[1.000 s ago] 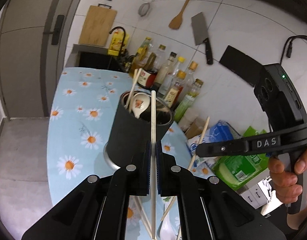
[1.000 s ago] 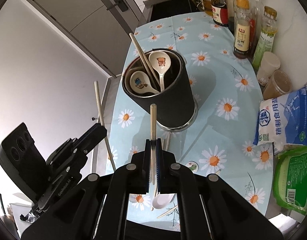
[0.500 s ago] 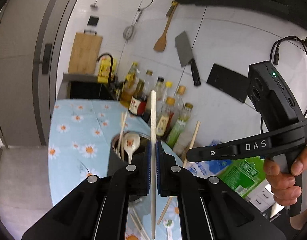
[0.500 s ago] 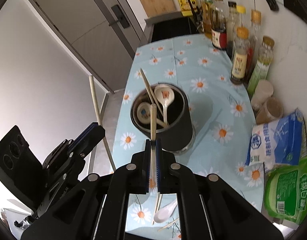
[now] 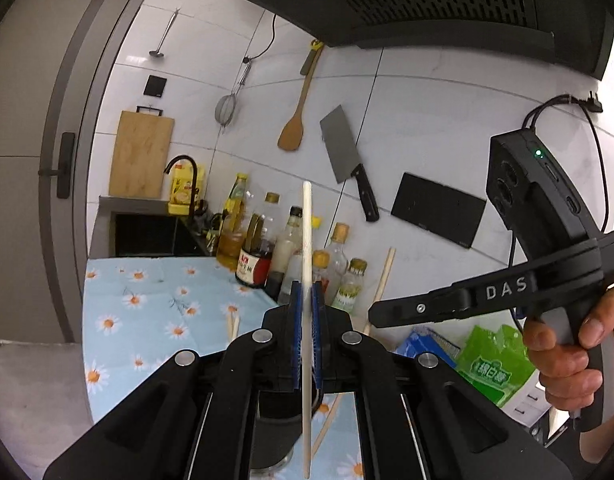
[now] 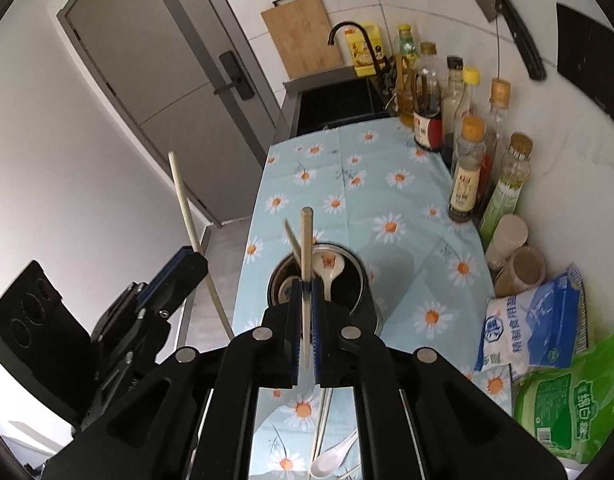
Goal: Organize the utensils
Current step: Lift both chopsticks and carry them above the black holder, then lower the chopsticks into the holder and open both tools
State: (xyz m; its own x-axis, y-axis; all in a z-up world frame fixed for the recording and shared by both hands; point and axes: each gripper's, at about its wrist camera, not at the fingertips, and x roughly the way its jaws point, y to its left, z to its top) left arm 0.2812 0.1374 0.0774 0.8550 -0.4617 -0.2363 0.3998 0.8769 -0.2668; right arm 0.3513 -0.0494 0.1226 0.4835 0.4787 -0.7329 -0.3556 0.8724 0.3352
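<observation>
My left gripper (image 5: 306,300) is clamping a pale chopstick (image 5: 307,240) between closed jaws, the stick standing upright and projecting above and below the blue pads. To its right, my right gripper (image 6: 306,296) is holding a second chopstick (image 6: 306,248) the same way, jaws pinched shut on it, above the dark utensil holder (image 6: 357,280) on the daisy-print counter (image 6: 367,184). The holder is containing one chopstick and two white spoons (image 6: 327,266). Another white spoon (image 6: 333,454) and loose chopsticks are lying on the counter nearer me. Bottles (image 6: 467,168) are lining the wall on the right.
</observation>
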